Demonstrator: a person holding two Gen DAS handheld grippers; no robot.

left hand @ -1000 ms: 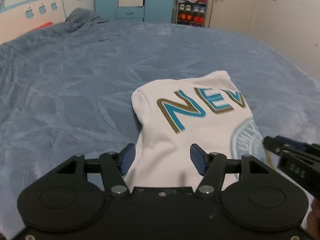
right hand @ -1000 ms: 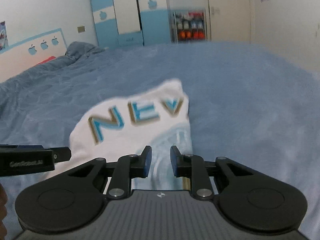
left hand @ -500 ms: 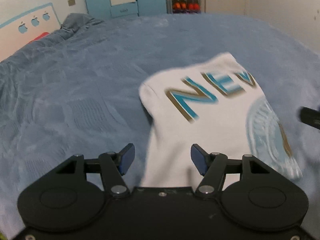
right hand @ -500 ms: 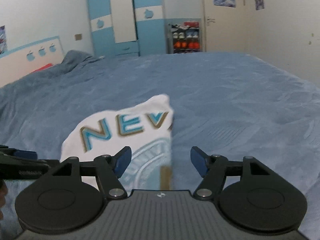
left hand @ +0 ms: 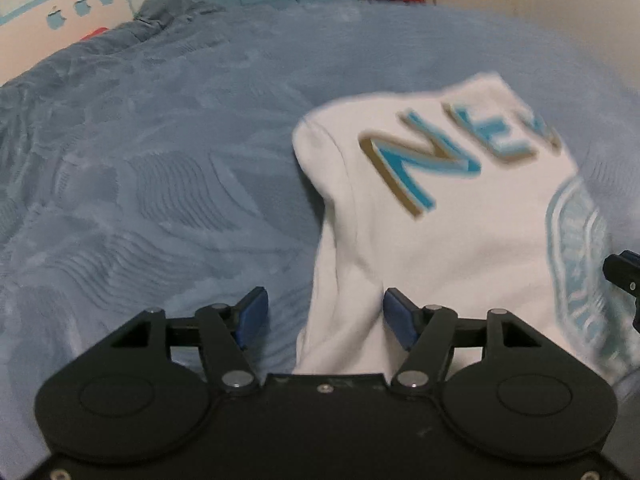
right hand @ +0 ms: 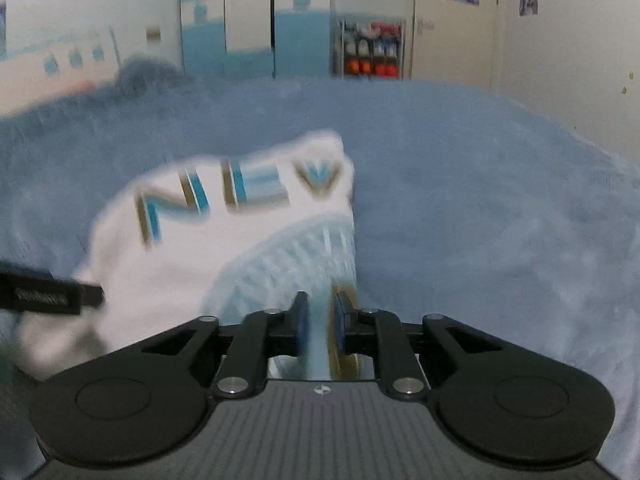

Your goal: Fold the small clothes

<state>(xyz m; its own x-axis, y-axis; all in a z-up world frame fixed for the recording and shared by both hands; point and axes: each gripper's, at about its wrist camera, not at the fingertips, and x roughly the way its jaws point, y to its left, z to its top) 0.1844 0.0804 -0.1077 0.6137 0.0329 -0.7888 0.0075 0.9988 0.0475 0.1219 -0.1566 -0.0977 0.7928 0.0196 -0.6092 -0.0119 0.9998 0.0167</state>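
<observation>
A small white shirt (left hand: 460, 240) with blue-and-gold letters "NEV" and a pale blue round print lies folded lengthwise on the blue bedspread (left hand: 160, 160). My left gripper (left hand: 324, 308) is open, and the shirt's near left edge lies between its blue pads. In the right wrist view the shirt (right hand: 224, 248) is blurred. My right gripper (right hand: 319, 316) is shut on its near right edge, at the round print. The right gripper's tip (left hand: 624, 276) shows at the right edge of the left wrist view. The left gripper's finger (right hand: 48, 292) pokes in from the left over the shirt.
The bedspread (right hand: 480, 200) stretches wide on every side of the shirt. A headboard (left hand: 60, 4) with apple shapes and a bunched pillow (left hand: 172, 4) are at the far left. A blue-and-white wardrobe (right hand: 248, 20) and a shoe rack (right hand: 372, 52) stand against the back wall.
My right gripper was open half a second ago and has now shut on the shirt's right edge. The left gripper stayed open and shifted left, with the shirt now sitting further right in its view.
</observation>
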